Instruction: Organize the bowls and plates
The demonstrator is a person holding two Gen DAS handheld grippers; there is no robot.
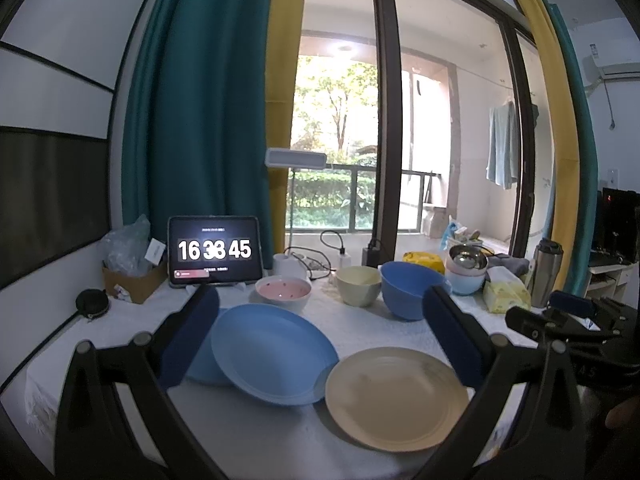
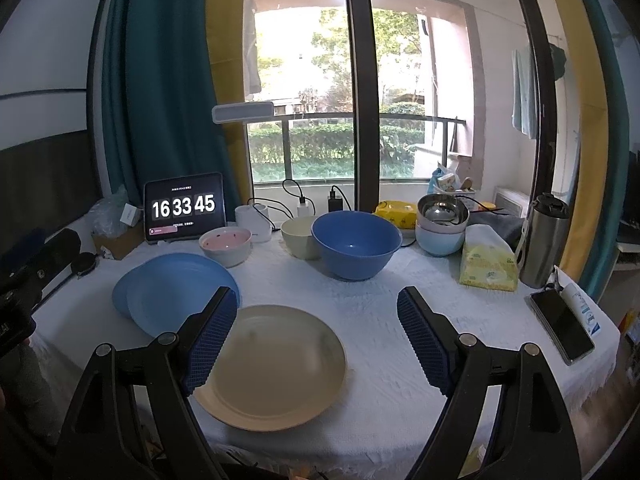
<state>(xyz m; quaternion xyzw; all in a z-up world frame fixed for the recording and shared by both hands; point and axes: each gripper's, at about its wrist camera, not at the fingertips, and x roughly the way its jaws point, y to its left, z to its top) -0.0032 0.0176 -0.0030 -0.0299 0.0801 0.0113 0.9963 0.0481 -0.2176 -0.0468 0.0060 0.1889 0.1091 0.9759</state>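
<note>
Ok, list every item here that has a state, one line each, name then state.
left gripper: open, empty
right gripper: open, empty
blue plates: two, overlapping, upper one tilted
beige plate: flat on the cloth, empty
blue bowl: upright, empty
cream bowl: upright, empty
pink bowl: upright, empty
steel bowl: nested on stacked bowls
tablet: on, showing 16:33:45
phone: screen dark
thermos: lid shut

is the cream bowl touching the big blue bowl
Cannot tell. In the right wrist view the blue bowl overlaps the cream bowl; in the left wrist view their rims meet with no plain gap.
</note>
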